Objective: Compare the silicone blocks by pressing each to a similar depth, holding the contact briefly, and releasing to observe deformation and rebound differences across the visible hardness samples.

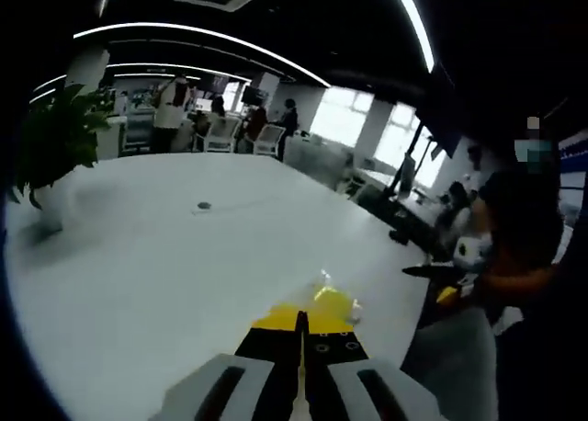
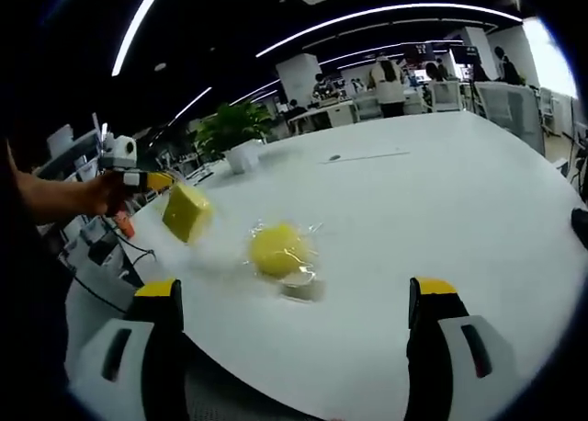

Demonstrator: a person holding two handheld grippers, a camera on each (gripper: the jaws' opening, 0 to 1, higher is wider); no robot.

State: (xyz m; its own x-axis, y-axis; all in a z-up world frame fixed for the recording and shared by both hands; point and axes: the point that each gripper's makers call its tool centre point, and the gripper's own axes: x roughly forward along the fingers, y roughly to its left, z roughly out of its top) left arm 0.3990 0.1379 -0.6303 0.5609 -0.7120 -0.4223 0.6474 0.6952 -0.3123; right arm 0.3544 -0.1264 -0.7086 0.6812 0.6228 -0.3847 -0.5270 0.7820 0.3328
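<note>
One yellow block (image 2: 186, 212) held in left tool (image 2: 158, 178).

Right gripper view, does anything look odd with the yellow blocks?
Yes: one yellow block is off the table, lifted in the left tool, while the wrapped yellow sample lies alone on the white top.

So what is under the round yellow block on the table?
The round yellow block sits in clear plastic wrap that spreads onto the white table. Whatever lies directly beneath the block is covered.
</note>
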